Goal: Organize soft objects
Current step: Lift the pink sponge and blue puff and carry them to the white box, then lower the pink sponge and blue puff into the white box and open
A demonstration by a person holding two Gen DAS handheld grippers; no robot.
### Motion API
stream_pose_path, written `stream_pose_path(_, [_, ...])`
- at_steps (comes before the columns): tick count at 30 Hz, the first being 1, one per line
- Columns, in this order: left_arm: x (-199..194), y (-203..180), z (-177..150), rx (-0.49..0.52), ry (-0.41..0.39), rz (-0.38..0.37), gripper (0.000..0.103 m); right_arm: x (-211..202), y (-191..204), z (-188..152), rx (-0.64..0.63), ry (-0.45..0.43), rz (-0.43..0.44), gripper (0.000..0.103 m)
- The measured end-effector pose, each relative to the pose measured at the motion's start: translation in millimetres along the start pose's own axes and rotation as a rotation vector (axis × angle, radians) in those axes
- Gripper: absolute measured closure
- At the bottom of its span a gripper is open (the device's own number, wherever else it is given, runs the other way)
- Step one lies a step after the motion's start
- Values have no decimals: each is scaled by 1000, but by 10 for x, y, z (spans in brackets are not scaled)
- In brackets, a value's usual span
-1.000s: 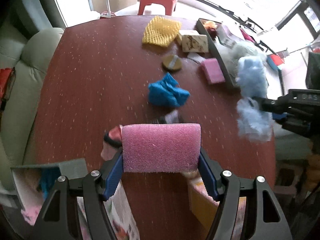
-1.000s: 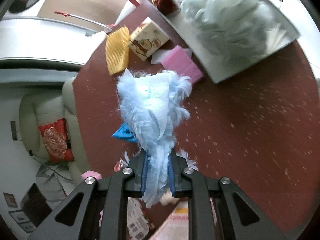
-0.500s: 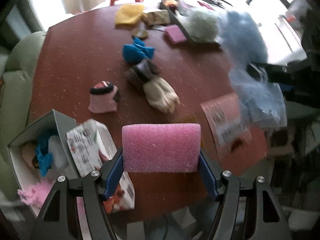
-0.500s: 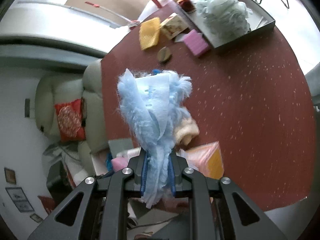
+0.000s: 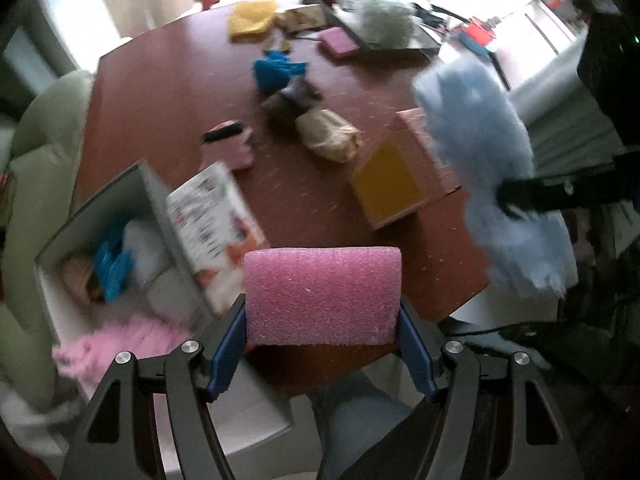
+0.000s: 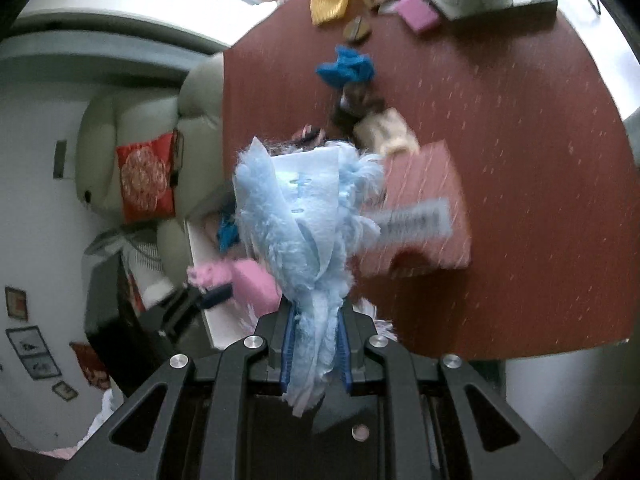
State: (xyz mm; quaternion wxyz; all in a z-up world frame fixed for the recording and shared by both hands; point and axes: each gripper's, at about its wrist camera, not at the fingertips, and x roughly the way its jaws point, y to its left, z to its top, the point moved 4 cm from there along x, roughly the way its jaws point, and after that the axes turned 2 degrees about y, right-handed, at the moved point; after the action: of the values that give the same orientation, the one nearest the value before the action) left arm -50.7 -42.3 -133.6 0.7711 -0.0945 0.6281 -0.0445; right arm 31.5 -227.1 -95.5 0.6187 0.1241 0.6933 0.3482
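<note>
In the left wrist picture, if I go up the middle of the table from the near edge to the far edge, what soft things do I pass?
Pink sock with a black cuff → beige and brown sock → crumpled blue cloth → yellow foam net.

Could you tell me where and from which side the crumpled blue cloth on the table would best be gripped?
Probably from above, pinching the raised middle of the crumpled blue cloth. It lies bunched in a heap on the table, with folds standing up to close on. Come down on its far side, since the dark sock sits right against its near edge.
</note>
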Motion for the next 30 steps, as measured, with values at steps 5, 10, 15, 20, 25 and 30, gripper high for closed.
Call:
stream_pose_path(5, [-109,313,-241,-98,-22,26,32,222,141,-85,-30,75,15,83])
stream_pose_path(10, [-225,667,-522,-244,-58,51,32,380,476,-44,-140,128,0,82])
stream_pose_path(15, [-297,969,-814,-388,-85,83,32,625,917,14,-293,201,-43,82])
stream_pose_path(20, [-339,1264,-1126,-547,-106,124,32,956,1400,-20,-465,291,-74,82])
stream_pose_path(25, [-287,1497,-1361,-659,-92,219,32,1279,1733,-104,-562,363,-85,82])
stream_pose_path(30, [-190,1598,-1501,-703,-71,250,32,1607,1958,-188,-626,410,-114,82])
